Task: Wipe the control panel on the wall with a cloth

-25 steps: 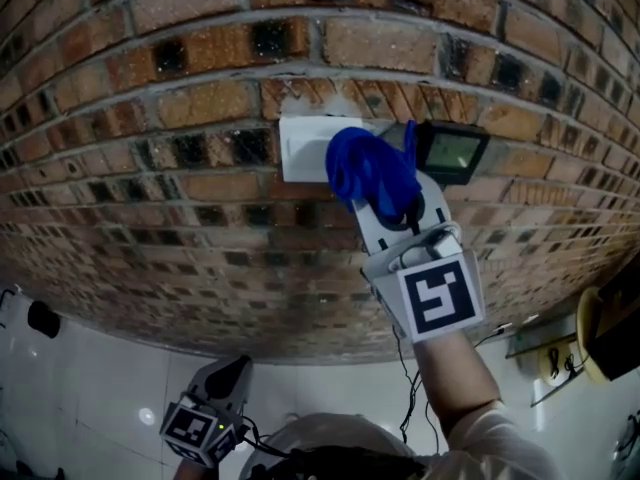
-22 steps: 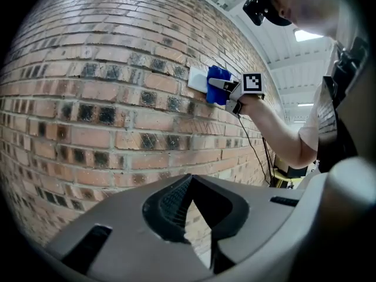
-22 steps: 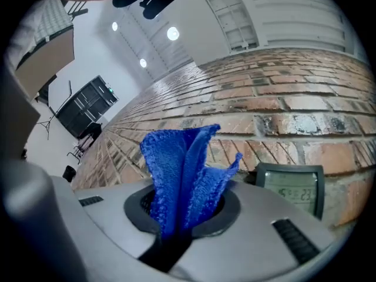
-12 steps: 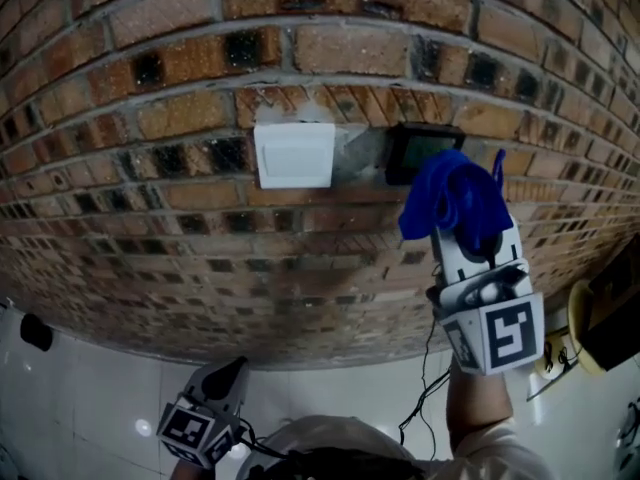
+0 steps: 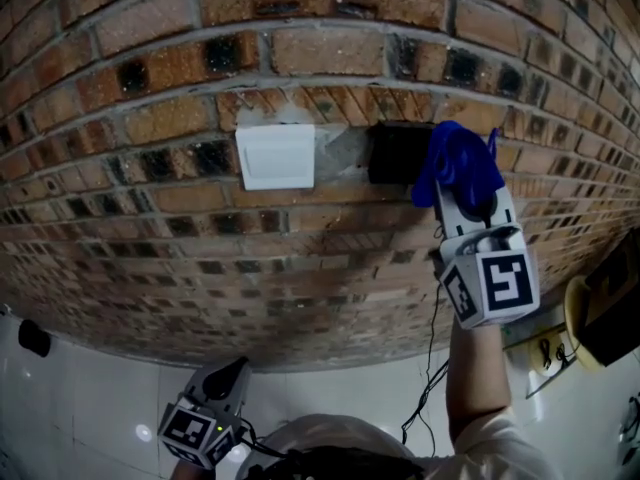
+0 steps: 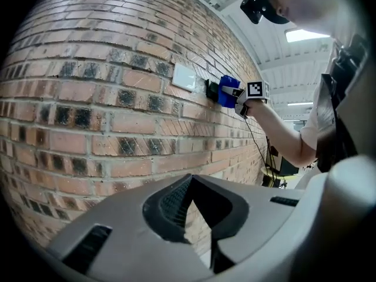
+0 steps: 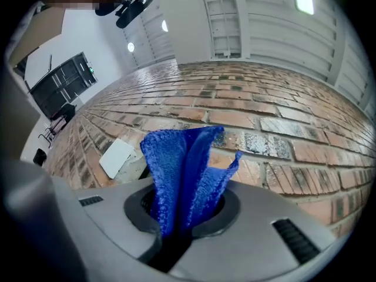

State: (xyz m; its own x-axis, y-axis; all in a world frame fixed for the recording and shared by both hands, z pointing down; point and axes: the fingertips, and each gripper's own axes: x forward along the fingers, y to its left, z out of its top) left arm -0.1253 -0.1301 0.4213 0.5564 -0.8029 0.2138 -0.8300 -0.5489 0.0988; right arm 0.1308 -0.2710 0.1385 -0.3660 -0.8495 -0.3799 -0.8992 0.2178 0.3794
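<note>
A dark control panel [image 5: 396, 153] is set in the brick wall [image 5: 150, 228], right of a white switch plate [image 5: 275, 156]. My right gripper [image 5: 470, 196] is shut on a bunched blue cloth [image 5: 458, 162], which lies against the panel's right edge and hides that part. In the right gripper view the cloth [image 7: 183, 168] stands up out of the jaws, with the white plate [image 7: 117, 156] to its left. My left gripper [image 5: 236, 368] hangs low, away from the wall fittings, shut and with nothing in it. Its own view shows the cloth [image 6: 227, 91] far off.
A thin black cable [image 5: 430, 353] hangs down the wall below the panel. A yellowish object [image 5: 578, 326] and a dark box stand at the far right. White floor tiles [image 5: 90, 398] lie below, with a small dark item [image 5: 33, 337] at the left.
My right gripper carried the cloth rightward from the white plate's right edge, past the dark panel, then up onto the panel's right side. The left gripper has stayed put.
</note>
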